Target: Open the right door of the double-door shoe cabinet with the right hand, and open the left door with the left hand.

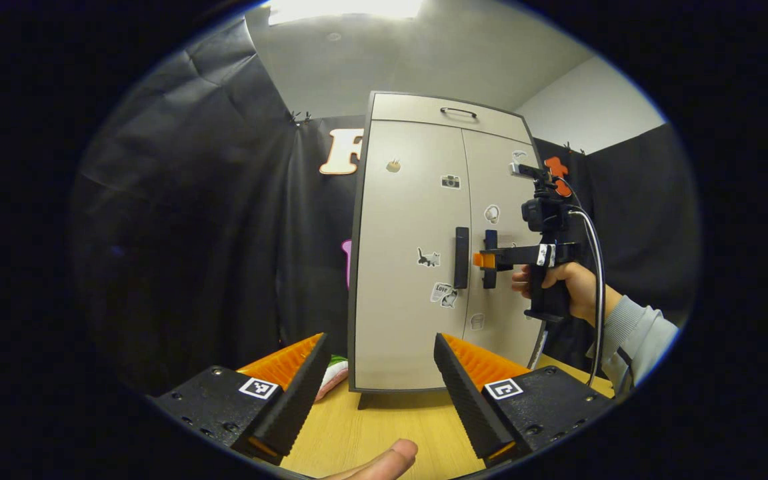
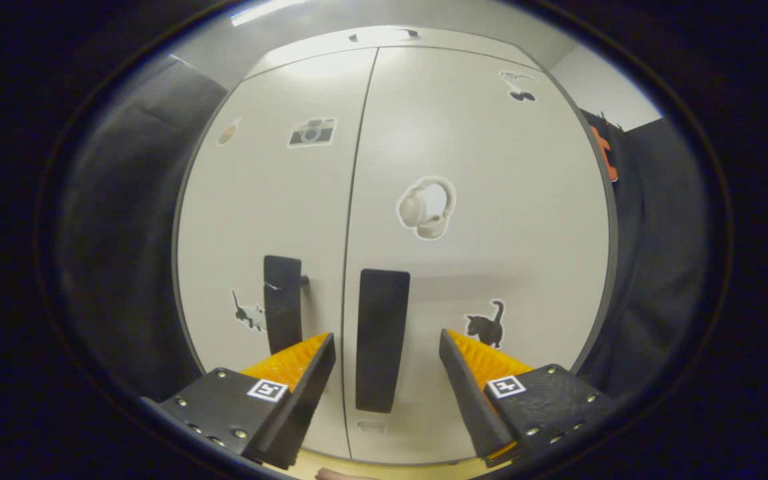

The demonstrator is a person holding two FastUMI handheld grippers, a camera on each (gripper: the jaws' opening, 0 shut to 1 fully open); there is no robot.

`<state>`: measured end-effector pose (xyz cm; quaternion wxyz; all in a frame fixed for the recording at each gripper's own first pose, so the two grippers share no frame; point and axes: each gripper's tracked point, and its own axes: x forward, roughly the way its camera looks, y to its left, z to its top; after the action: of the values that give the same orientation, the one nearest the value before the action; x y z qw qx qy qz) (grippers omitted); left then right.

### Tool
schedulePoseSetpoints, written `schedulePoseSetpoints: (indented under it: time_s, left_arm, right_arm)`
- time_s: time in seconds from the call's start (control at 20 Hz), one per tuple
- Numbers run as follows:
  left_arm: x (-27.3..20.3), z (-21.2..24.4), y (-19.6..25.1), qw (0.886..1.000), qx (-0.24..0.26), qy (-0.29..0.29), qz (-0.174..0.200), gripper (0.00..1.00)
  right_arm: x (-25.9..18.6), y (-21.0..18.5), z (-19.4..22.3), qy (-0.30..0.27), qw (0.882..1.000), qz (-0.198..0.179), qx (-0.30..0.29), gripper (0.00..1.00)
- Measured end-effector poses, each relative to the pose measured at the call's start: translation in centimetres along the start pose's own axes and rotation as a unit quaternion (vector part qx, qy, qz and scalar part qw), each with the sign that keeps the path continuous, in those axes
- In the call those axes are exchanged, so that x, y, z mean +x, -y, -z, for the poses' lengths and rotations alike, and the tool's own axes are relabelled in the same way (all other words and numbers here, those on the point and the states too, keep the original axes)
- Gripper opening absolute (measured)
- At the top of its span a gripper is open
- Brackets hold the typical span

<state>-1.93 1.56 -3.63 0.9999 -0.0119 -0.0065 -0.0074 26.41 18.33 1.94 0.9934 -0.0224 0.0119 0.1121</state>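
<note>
Cabinet (image 1: 417, 267) on desk (image 1: 371, 433), both doors closed. Right gripper (image 2: 387, 360) wide, straddling right handle (image 2: 381, 337), probably not touching. Next: close, pull. Left gripper (image 1: 381, 373) wide, well back.

Left gripper view: farther back, low over table, facing beige double-door cabinet (image 1: 441, 247) front. Right gripper view: close up, square-on to cabinet's doors. Both share black vertical door handles (image 2: 381, 339).

walls: black cloth (image 1: 211, 220) | ceiling: white, lit panel (image 1: 344, 8) | tabletop: light wood (image 1: 384, 420)
</note>
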Motion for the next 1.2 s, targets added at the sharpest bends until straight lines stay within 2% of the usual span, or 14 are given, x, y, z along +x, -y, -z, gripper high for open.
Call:
schedulePoseSetpoints:
  time_s: [0.15, 0.2, 0.25, 0.35, 0.45, 0.6, 0.7, 0.75, 0.8, 1.2]
  left_arm:
    - [0.2, 0.6, -1.1, 1.000, 0.000, -0.007, -0.009, 0.97]
    - [0.4, 0.7, -1.1, 1.000, 0.001, -0.010, -0.009, 0.97]
    - [0.6, 0.8, -1.1, 1.000, 0.001, -0.011, -0.008, 0.97]
    - [0.6, 1.0, -0.9, 1.000, 0.002, -0.013, -0.005, 0.97]
    - [0.4, 1.0, -1.0, 1.000, 0.005, -0.016, -0.007, 0.97]
    - [0.4, 0.5, -1.2, 1.000, 0.014, -0.012, -0.016, 0.97]
    - [0.4, 0.0, -1.2, 1.000, 0.021, -0.009, -0.022, 0.97]
    - [0.3, -0.3, -0.9, 0.999, 0.022, -0.005, -0.022, 0.94]
    - [0.1, -0.5, -0.6, 0.999, 0.024, -0.002, -0.022, 0.97]
    - [-1.3, -0.2, 3.2, 1.000, 0.025, -0.001, -0.009, 0.96]
  right_arm:
    - [-0.1, -0.3, -0.5, 0.003, 1.000, 0.014, 0.012, 0.61]
    - [0.2, -0.6, -0.4, 0.003, 1.000, 0.003, 0.013, 0.58]
    - [-0.3, -1.3, -0.1, -0.009, 1.000, -0.007, 0.020, 0.47]
    - [-0.1, -1.2, 0.1, -0.019, 0.999, -0.001, 0.037, 0.25]
    - [0.1, -1.2, 0.1, -0.021, 0.999, -0.001, 0.036, 0.15]
    - [-0.6, -1.2, 0.0, -0.018, 0.999, -0.010, 0.034, 0.15]
    - [-1.5, -1.1, 0.0, -0.020, 0.998, -0.029, 0.044, 0.16]
    - [-2.2, -1.1, 0.0, -0.023, 0.998, -0.040, 0.049, 0.15]
    - [-2.9, -0.9, 0.2, -0.023, 0.997, -0.052, 0.049, 0.15]
    - [-7.5, 0.7, 0.0, -0.022, 0.992, -0.110, 0.055, 0.16]
